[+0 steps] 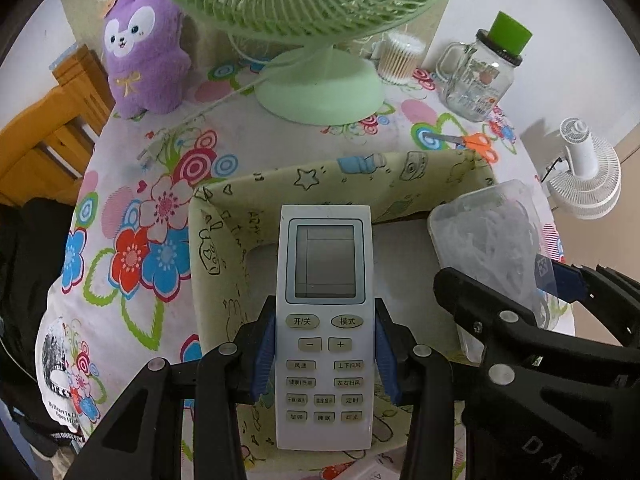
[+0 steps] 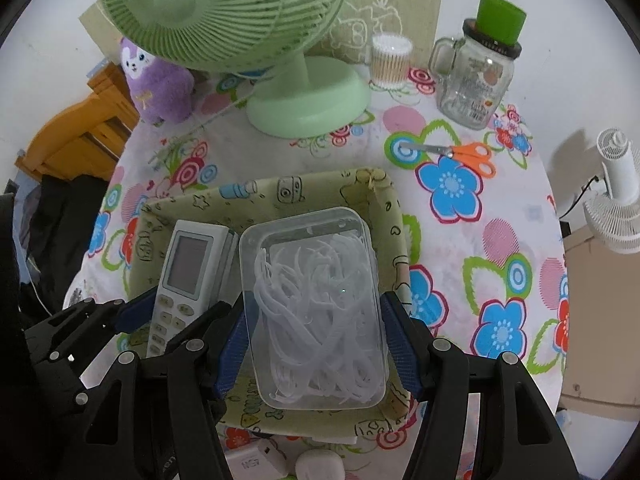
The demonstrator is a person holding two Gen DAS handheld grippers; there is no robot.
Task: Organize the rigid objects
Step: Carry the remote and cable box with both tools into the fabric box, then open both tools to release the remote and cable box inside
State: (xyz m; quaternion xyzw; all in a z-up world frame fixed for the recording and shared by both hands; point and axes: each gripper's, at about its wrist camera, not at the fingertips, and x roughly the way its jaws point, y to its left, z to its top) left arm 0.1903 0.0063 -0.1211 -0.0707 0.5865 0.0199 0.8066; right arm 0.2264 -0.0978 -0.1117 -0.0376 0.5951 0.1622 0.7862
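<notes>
Both hands loaded, right over the fabric bin [image 1: 304, 178]

Left gripper [image 1: 325, 364] pinches the remote [image 1: 325, 320], right gripper [image 2: 316, 344] clamps the clear box [image 2: 316, 304] of white bits. I'd lower them flat, side by side inside the bin, remote left of the box, then let go.

My left claw [image 1: 326, 360] is matte black linkage with round silver rivets; blue ribbed pads [image 1: 264, 356] line both fingers; at four o'clock my right claw [image 2: 316, 344] shows white lettering; its build is identical, with blue pads [image 2: 400, 344].
</notes>
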